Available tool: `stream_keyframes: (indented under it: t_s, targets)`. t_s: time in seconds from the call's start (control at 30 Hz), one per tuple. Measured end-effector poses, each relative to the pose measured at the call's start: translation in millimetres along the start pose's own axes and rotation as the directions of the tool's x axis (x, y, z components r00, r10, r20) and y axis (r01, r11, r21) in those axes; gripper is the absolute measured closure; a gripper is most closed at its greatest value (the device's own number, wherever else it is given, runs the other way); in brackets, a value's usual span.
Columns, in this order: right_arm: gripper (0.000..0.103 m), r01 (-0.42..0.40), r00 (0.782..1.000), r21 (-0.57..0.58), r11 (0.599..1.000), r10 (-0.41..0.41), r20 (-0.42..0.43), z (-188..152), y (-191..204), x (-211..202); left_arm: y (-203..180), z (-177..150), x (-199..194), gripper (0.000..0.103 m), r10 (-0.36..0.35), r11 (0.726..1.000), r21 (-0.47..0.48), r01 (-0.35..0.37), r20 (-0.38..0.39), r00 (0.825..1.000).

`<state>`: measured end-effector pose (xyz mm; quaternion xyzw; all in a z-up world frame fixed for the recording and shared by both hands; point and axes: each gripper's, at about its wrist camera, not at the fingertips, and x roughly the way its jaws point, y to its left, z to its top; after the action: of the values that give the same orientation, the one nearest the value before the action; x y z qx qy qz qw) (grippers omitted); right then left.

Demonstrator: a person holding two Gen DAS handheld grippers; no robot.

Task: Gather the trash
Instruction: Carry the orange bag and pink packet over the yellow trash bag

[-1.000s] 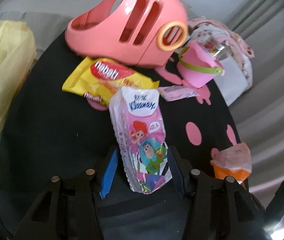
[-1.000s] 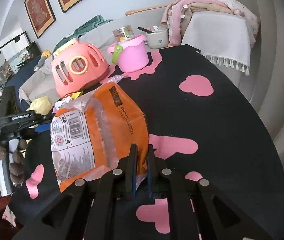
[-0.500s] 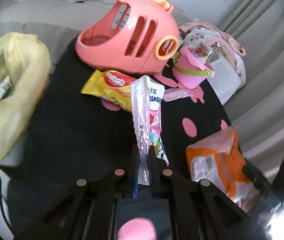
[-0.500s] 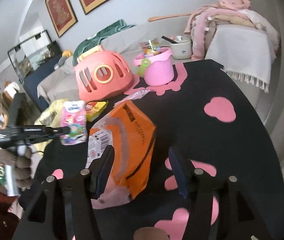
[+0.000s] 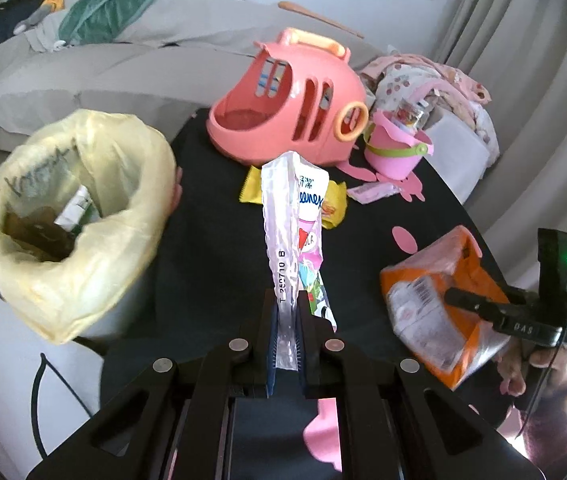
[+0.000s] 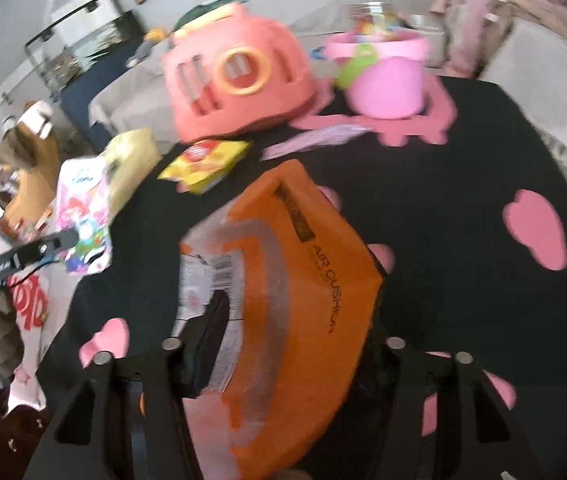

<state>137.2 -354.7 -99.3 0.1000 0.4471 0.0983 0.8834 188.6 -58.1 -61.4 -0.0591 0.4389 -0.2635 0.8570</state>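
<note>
Pinching the pink-and-white crinkly tissue wrapper (image 5: 299,216) in my left gripper (image 5: 286,320), I was closing the right gripper's (image 6: 283,356) jaws around the orange-and-clear plastic air-cushion bag (image 6: 295,280) above the black table (image 6: 443,184).

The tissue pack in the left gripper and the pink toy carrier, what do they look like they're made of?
The tissue pack: thin glossy plastic film, probably; it has a crimped, shiny seam and hangs limp from the left gripper. The pink toy carrier: likely rigid moulded plastic, with smooth slots and a semi-gloss sheen.
</note>
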Motion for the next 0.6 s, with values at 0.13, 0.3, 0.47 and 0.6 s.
stream_keyframes:
  t_s: [0.13, 0.3, 0.47, 0.6]
  targets:
    - [0.089, -0.02, 1.0, -0.051, 0.998, 0.021, 0.018, 0, 31, -2, 11, -3, -16, 0.095, 0.01, 1.0, -0.009, -0.01, 0.032, 0.999]
    - [0.092, -0.045, 0.994, -0.11, 0.993, 0.056, 0.097, 10, 74, -22, 27, -8, -43, 0.095, 0.056, 0.998, -0.016, -0.055, 0.101, 0.993]
    - [0.093, -0.064, 0.985, -0.159, 0.985, 0.088, 0.15, 27, 113, -36, 53, -13, -72, 0.095, 0.085, 0.996, -0.055, -0.077, 0.152, 0.985]
    - [0.093, -0.077, 0.979, -0.202, 0.976, 0.112, 0.17, 45, 144, -39, 74, -10, -100, 0.095, 0.114, 0.992, -0.075, -0.1, 0.202, 0.973]
